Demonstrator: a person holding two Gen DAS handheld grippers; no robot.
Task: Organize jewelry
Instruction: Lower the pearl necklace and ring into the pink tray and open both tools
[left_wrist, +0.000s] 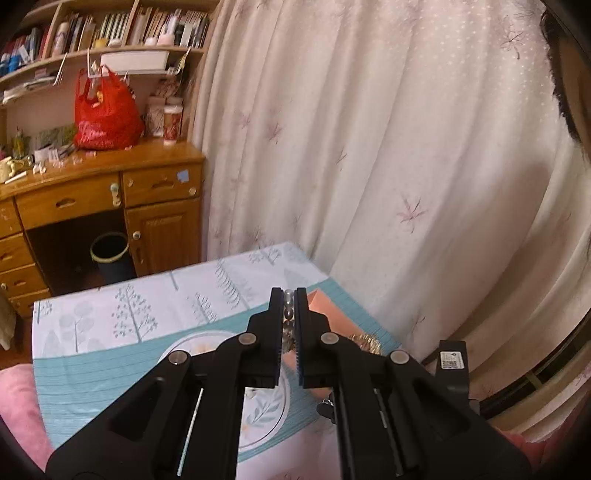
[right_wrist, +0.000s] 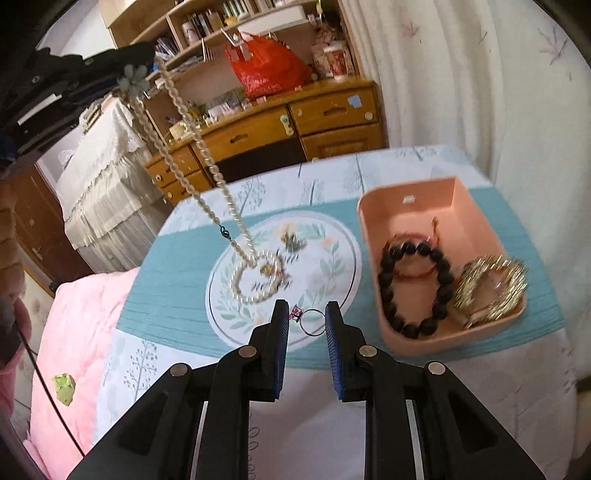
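Observation:
My left gripper is shut on a pearl necklace, with beads showing between its fingers. In the right wrist view that gripper is raised at the upper left. The pearl necklace hangs from it, and its lower end is coiled on the table. My right gripper is open just above the table, with a silver ring with a pink stone lying between its fingertips. A pink tray to the right holds a black bead bracelet and gold bangles.
The table has a teal and white tree-print cloth. A pink quilt lies to its left. A white curtain hangs behind. A wooden desk with a red bag stands further back.

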